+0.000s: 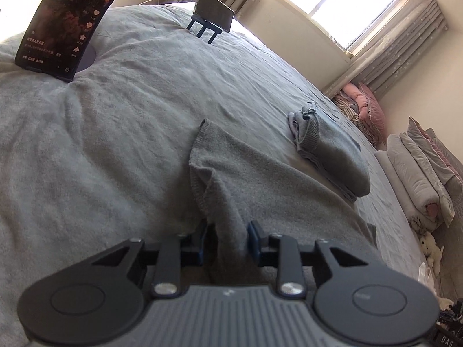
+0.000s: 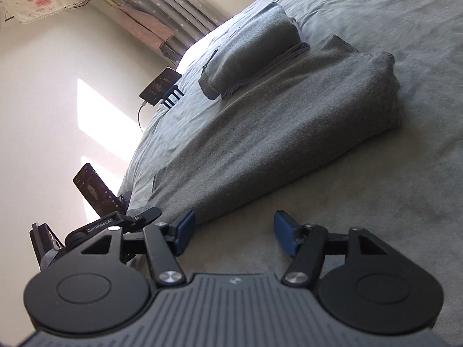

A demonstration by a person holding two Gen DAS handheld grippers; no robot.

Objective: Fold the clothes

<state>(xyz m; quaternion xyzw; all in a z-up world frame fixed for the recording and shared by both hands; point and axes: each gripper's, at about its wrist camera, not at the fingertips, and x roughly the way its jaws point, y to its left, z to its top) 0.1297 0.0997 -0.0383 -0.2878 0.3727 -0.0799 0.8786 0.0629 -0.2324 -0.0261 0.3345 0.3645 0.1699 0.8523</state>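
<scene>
A grey knit sweater [image 1: 231,173] lies partly folded on the grey bed sheet [image 1: 101,144]. My left gripper [image 1: 228,240] is shut on a bunched fold of its near edge, and the fabric fills the gap between the blue pads. In the right wrist view the same sweater [image 2: 275,121] stretches away from me. My right gripper [image 2: 235,232] stands open just above the sheet [image 2: 376,202], beside the sweater's near hem, with nothing between its fingers. The left gripper [image 2: 150,213] shows there at the sweater's left corner. A folded grey garment [image 1: 332,156] [image 2: 251,60] rests beyond the sweater.
Two phones on stands sit on the bed, one close [image 1: 58,29] and one farther back [image 1: 214,14]. Folded bedding [image 1: 419,179] and pink pillows [image 1: 367,107] are stacked past the bed's right edge. A soft toy [image 1: 431,248] lies below them.
</scene>
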